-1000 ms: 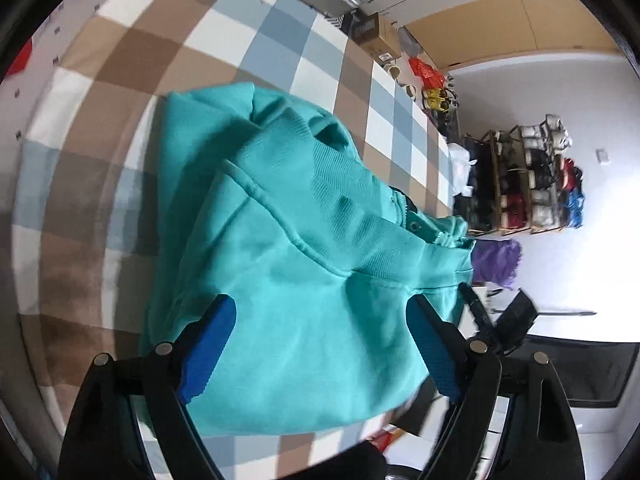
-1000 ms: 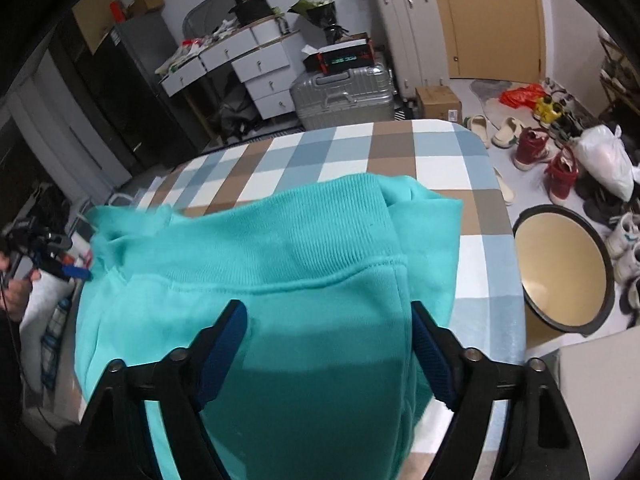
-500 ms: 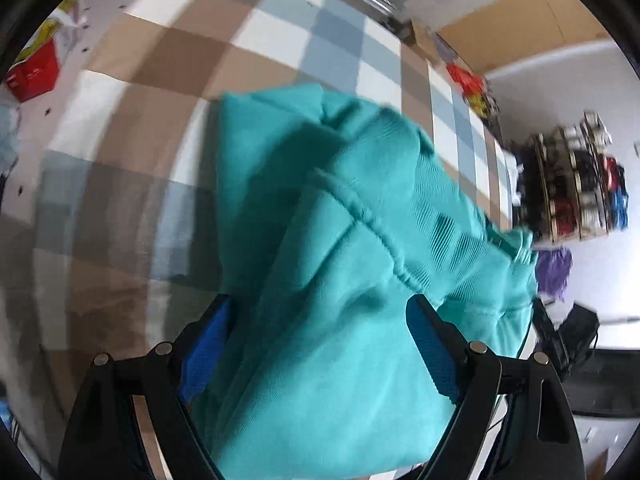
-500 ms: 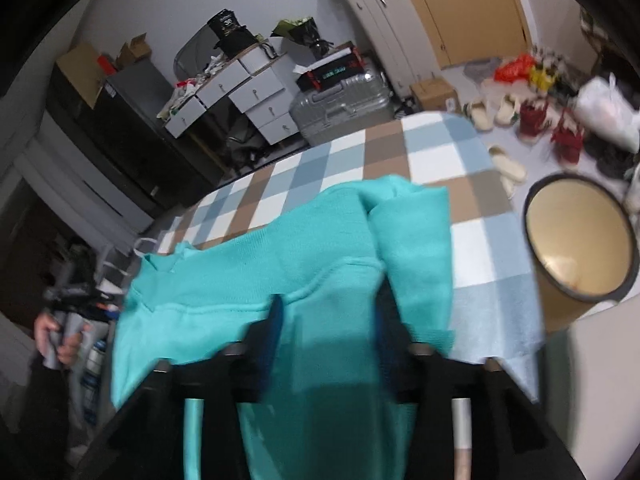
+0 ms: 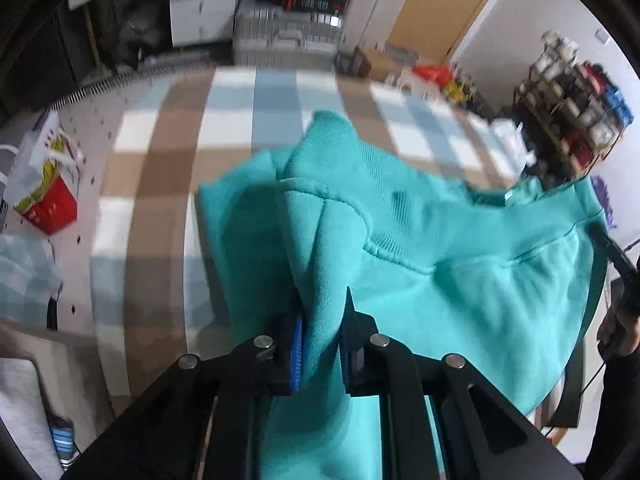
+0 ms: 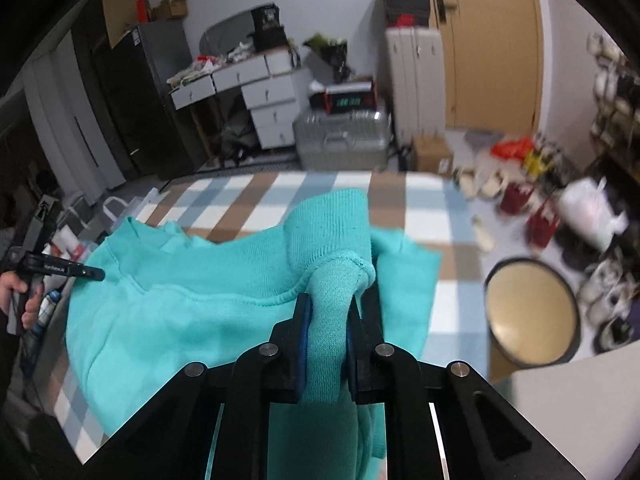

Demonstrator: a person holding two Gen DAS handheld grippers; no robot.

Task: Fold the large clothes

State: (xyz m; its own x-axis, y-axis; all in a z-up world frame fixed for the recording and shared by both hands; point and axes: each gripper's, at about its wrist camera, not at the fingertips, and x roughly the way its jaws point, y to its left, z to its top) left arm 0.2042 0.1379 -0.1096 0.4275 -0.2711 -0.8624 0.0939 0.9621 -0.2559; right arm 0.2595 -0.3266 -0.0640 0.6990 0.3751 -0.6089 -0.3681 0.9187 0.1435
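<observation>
A teal sweatshirt (image 5: 460, 280) lies bunched on a table with a brown, blue and white checked cloth (image 5: 240, 120). My left gripper (image 5: 320, 320) is closing, and its blue pads press on a raised fold at the garment's ribbed hem. In the right wrist view the sweatshirt (image 6: 180, 300) spreads to the left. My right gripper (image 6: 328, 312) is closing too, with a ribbed corner pinched between its pads and lifted off the checked cloth (image 6: 420, 200). At that view's left edge a hand holds the left gripper (image 6: 60, 270) against the fabric.
A round gold-topped tray (image 6: 528, 312) and scattered shoes (image 6: 600, 292) lie on the floor beyond the table's right edge. A silver suitcase (image 6: 344, 140) and white drawers stand behind the table. A red box (image 5: 52, 208) sits on the left, a shoe rack (image 5: 572, 120) on the right.
Both grippers went from wide open over the sweatshirt to pinched on folds of it. The right one has lifted its corner. The left view has swung round toward the room.
</observation>
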